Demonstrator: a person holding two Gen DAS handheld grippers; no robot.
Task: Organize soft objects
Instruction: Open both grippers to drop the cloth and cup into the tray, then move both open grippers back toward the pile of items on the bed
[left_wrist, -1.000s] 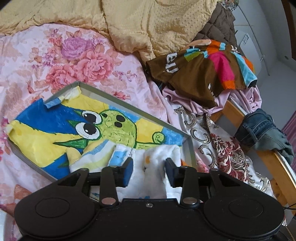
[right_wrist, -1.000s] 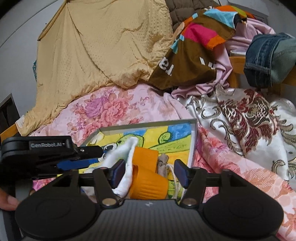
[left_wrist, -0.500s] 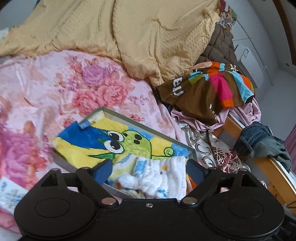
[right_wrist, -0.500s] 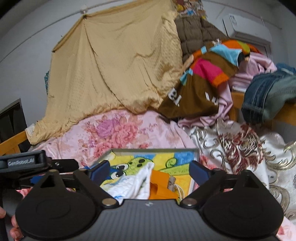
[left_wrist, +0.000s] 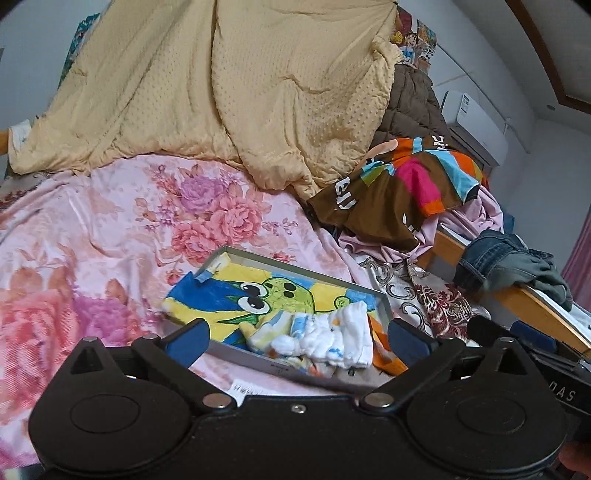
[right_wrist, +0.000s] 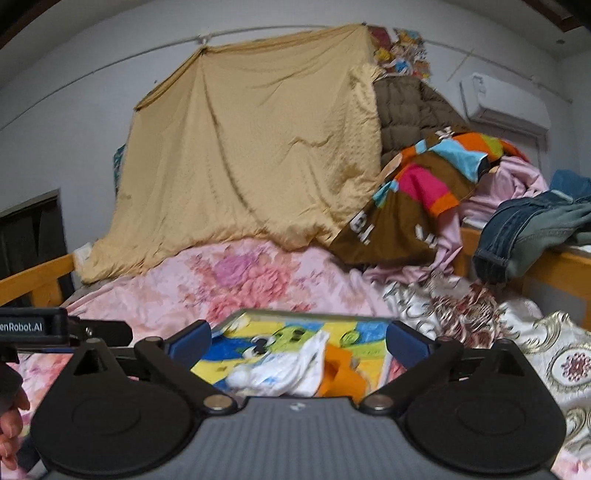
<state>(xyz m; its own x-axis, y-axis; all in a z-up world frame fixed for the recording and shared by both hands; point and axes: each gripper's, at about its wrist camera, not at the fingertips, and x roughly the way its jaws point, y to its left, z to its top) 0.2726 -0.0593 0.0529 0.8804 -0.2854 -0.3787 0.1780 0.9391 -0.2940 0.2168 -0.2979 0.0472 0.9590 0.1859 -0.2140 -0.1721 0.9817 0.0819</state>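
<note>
home bedroom | floral bedsheet (left_wrist: 110, 236) | clothes pile (right_wrist: 424, 192) | air conditioner (left_wrist: 476, 125)

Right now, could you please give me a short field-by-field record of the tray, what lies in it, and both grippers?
surface: bed with pink floral sheet
tray: grey tray, lined with a cartoon frog towel
tray contents: white patterned cloth and orange cloth, side by side at the near right end
left gripper: open, holding nothing, above the tray's near edge
right gripper: open, holding nothing
background: yellow blanket, striped brown garment, jeans
</note>
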